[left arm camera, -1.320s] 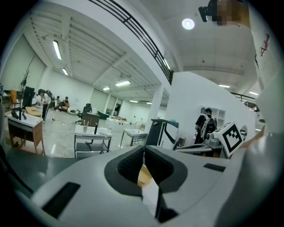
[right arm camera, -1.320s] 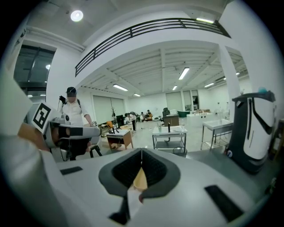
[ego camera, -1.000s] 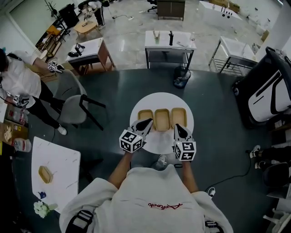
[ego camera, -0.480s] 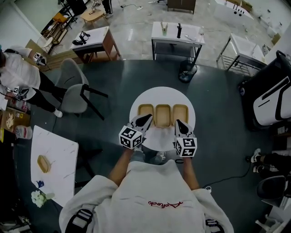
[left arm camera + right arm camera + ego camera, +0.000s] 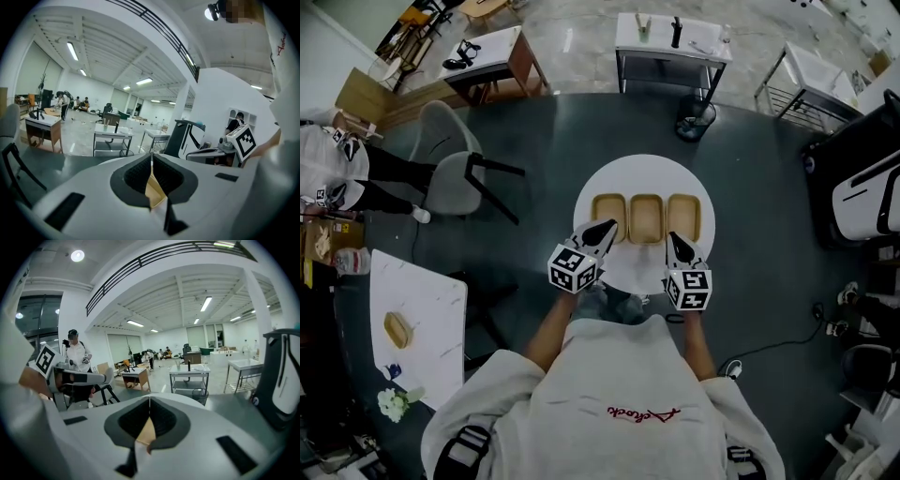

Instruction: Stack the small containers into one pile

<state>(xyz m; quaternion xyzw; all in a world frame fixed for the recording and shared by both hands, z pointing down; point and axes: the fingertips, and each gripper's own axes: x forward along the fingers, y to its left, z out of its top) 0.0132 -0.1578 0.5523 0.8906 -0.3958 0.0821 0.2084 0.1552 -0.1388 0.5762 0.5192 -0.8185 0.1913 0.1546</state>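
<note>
On the round white surface (image 5: 642, 171), three shallow tan rectangular containers (image 5: 646, 217) sit in a row, not yet stacked. We hold the left hand-held gripper (image 5: 606, 228) and right hand-held gripper (image 5: 676, 239) flanking the middle container's near side. Both have jaws together and empty, probably ready to take the outer ones.

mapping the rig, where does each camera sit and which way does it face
Head view: on the person's head, looking steeply down at the white table and three containers; shows torso, forearms, left gripper, right gripper.
Left gripper view: on the left gripper, facing along its closed jaws across the room.
Right gripper view: likewise on the right gripper, jaws closed.
Shared: both gripper views glimpse a tan container behind the jaws.
</note>
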